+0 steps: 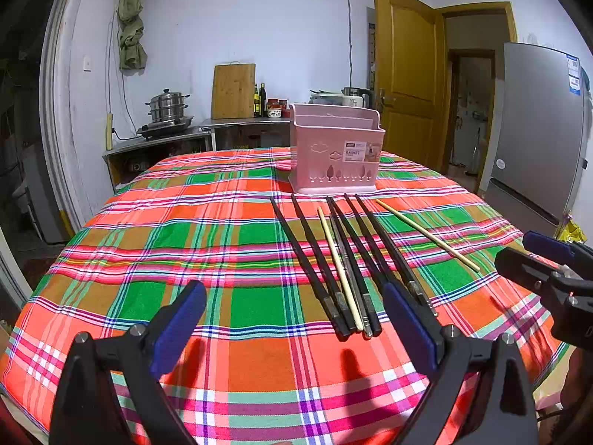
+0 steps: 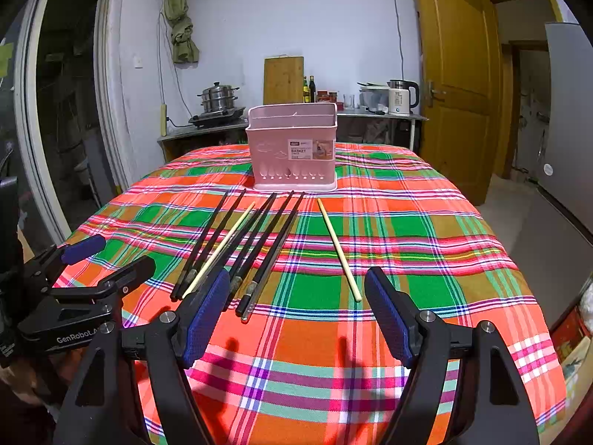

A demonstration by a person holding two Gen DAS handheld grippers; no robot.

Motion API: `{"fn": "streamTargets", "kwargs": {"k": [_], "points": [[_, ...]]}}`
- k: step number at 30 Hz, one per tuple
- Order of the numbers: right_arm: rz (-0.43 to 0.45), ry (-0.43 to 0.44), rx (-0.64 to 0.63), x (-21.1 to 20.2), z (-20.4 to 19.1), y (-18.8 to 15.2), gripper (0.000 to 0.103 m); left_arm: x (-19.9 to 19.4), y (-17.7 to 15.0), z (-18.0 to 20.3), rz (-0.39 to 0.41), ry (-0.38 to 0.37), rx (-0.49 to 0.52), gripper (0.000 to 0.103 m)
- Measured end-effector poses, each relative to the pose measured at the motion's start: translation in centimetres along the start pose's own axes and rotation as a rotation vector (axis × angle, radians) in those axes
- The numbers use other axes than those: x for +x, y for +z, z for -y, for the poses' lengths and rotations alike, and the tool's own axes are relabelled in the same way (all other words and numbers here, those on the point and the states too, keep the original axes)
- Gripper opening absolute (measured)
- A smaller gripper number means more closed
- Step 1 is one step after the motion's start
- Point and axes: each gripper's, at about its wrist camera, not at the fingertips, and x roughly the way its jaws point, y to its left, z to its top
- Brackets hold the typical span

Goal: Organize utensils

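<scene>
In the left wrist view, the left claw (image 1: 296, 319) is held above the near part of the desk (image 1: 111, 259), which is covered by a plaid cloth in red, green and orange. Its two blue-padded fingers (image 1: 178, 326) are wide apart and hold nothing. Between and beyond them lies a group of black chopsticks (image 1: 315, 256), side by side and pointing toward the pink basket (image 1: 335, 148). One pale wooden chopstick (image 1: 339, 263) lies inside this group, touching its dark neighbours. A second pale chopstick (image 1: 426, 235) lies alone to the right, apart from the group and at an angle. The basket stands upright at the far side of the desk, just behind the far tips of the chopsticks. At the right edge the right claw (image 1: 519, 256) is seen, also above the cloth. In the right wrist view, the right claw (image 2: 296, 319) is open too, with empty fingers (image 2: 389, 319) spread wide. The lone pale chopstick (image 2: 339, 250) lies ahead in the gap between the fingers, and the black chopsticks (image 2: 259, 237) fan out to its left, partly behind the left finger. The pink basket (image 2: 292, 148) stands upright behind them, with a white label on its front. The left claw (image 2: 107, 256) appears at the left edge, its jaws parted.
</scene>
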Motion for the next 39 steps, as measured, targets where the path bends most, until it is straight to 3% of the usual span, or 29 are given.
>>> {"fn": "streamTargets", "kwargs": {"k": [39], "points": [[0.002,0.004,-0.002,0.06,-0.09,0.12,0.076,0.03,0.65,0.25,-0.005,-0.007,0.0,0.098]]}}
